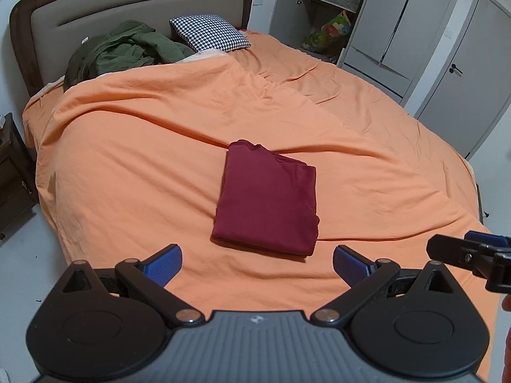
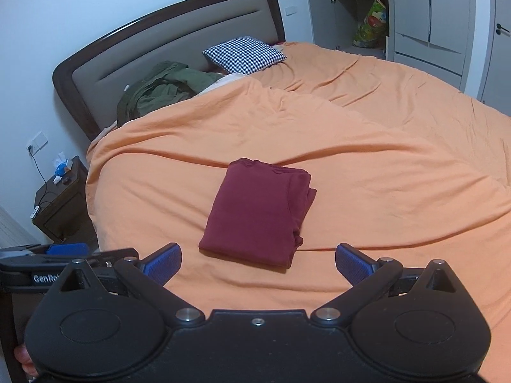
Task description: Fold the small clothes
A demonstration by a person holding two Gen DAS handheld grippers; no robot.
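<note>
A dark red garment (image 1: 266, 199) lies folded into a neat rectangle on the orange bedspread (image 1: 127, 146), toward the foot of the bed, touched by neither tool. The left gripper (image 1: 257, 263) hovers just short of the garment's near edge, its blue-padded jaws spread wide and holding nothing. The right gripper (image 2: 258, 263) hangs alongside it, likewise spread wide and empty. In the right wrist view, white lettering on the left gripper's black body reads "GenRo", the rest hidden behind the right gripper's frame. At the head of the bed an olive green jacket (image 2: 159, 89) lies heaped against the padded headboard (image 2: 166, 44), beside a houndstooth pillow (image 2: 244, 54). A dark nightstand (image 2: 60, 204) stands beside the bed.
</note>
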